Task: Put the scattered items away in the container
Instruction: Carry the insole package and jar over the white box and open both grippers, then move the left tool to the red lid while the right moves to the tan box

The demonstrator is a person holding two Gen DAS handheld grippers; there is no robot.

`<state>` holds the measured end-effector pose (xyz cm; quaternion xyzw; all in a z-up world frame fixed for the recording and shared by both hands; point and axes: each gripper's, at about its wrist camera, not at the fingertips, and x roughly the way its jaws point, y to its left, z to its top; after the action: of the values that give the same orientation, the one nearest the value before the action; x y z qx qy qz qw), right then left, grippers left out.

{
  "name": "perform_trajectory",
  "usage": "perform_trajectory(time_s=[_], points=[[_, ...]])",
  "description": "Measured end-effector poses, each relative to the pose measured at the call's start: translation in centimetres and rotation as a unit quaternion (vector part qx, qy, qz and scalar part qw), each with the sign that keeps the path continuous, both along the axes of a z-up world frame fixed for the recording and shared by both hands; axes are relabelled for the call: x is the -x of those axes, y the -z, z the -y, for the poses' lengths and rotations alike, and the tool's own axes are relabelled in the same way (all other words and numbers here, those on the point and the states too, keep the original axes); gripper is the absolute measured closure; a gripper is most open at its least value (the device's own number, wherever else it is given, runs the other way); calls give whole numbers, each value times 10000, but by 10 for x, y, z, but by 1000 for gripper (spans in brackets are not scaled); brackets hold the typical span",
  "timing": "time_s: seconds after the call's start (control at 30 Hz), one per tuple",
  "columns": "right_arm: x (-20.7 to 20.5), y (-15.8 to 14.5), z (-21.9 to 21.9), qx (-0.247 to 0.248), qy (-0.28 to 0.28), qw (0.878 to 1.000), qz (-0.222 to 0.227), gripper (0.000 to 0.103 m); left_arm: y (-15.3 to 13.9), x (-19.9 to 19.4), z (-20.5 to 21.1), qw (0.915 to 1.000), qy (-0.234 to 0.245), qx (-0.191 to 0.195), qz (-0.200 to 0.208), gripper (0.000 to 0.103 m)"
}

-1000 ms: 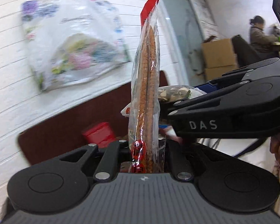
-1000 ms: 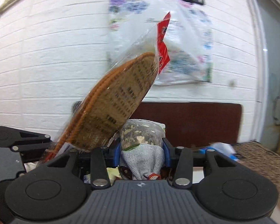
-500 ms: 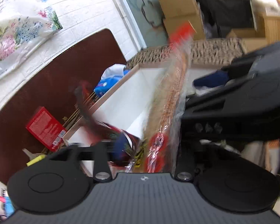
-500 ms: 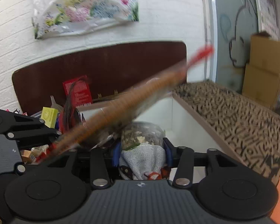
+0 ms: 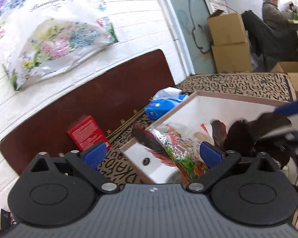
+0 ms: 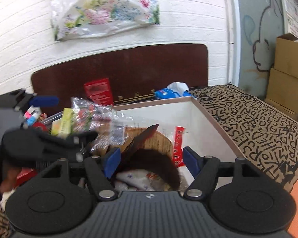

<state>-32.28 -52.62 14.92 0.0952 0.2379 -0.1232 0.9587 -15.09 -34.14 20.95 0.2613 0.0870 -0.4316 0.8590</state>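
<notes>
1. Down at the bottom centre of the left wrist view, the left gripper [image 5: 152, 153] is seen spread wide, its jaws just opened, with nothing clamped.
2. A second back, the clear plastic packet of woven brown insoles with a red header [image 6: 159, 140] was pinched there; now it is lying inside the white rectangular box with a tan rim [image 6: 212, 119], mid-frame in the right wrist view.
3. The right gripper [image 6: 150, 159] has been opening too, over the dark feathery bundle [image 6: 153, 164], and no pressing by the pads can be seen.
4. So that drop looks done, but the red carton [image 5: 87, 133] and blue tissue pack [image 5: 163, 107] are left outside, upper centre.
</notes>
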Motion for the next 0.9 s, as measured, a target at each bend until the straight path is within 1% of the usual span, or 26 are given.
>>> perform_trajectory(time_s=[0.1,0.17,0.2,0.23,0.27,0.33,0.4,0.43,0.53,0.57,0.6,0.63,0.67,0.7,0.73,0.8,0.87,0.9], points=[[-5,-1,-9,-17,-366,9992,-133,34,3,5,-10,9995,-189,220,128,1],[-13,1,-18,-17,-651,9976,-246,39,2,8,-21,9983,-381,404,201,1],[-18,2,-22,-90,-820,9962,-289,43,1,9,-26,9970,-501,512,286,1],[-24,4,-26,-141,-951,9948,-329,54,0,10,-31,9949,-655,632,437,1],[-32,6,-30,-174,-1083,9932,-394,61,1,14,-38,9921,-801,774,574,1],[-50,8,-35,-402,-1375,9885,-488,65,-3,12,-47,9885,-943,959,684,0],[-72,11,-36,-642,-1521,9844,-610,65,-7,7,-53,9865,-1051,1028,728,0],[-83,12,-36,-684,-1538,9835,-664,65,-8,5,-56,9855,-1108,1053,733,0],[-120,20,-29,-805,-1412,9819,-967,66,-9,-4,-63,9836,-1256,1093,697,0],[-129,25,-25,-898,-1368,9809,-1052,61,-9,-7,-65,9830,-1303,1099,680,0],[-137,28,-21,-1064,-1340,9789,-1119,60,-7,-9,-67,9826,-1344,1098,664,0],[-142,29,-17,-1200,-1291,9778,-1131,61,-7,-11,-68,9823,-1382,1088,649,0],[-146,29,-15,-1217,-1226,9786,-1116,61,-5,-12,-69,9818,-1425,1079,648,0],[-149,29,-15,-1183,-1145,9801,-1112,60,-3,-12,-71,9809,-1484,1068,659,0],[-150,29,-14,-1114,-1038,9820,-1120,55,-2,-12,-72,9804,-1532,1050,660,0],[-151,27,-16,-886,-828,9862,-1129,50,2,-13,-76,9802,-1594,1000,621,0],[-147,25,-20,-689,-671,9898,-1048,44,6,-11,-80,9794,-1643,972,653,0],[-144,23,-21,-643,-625,9913,-968,43,8,-8,-82,9793,-1653,948,677,0]])
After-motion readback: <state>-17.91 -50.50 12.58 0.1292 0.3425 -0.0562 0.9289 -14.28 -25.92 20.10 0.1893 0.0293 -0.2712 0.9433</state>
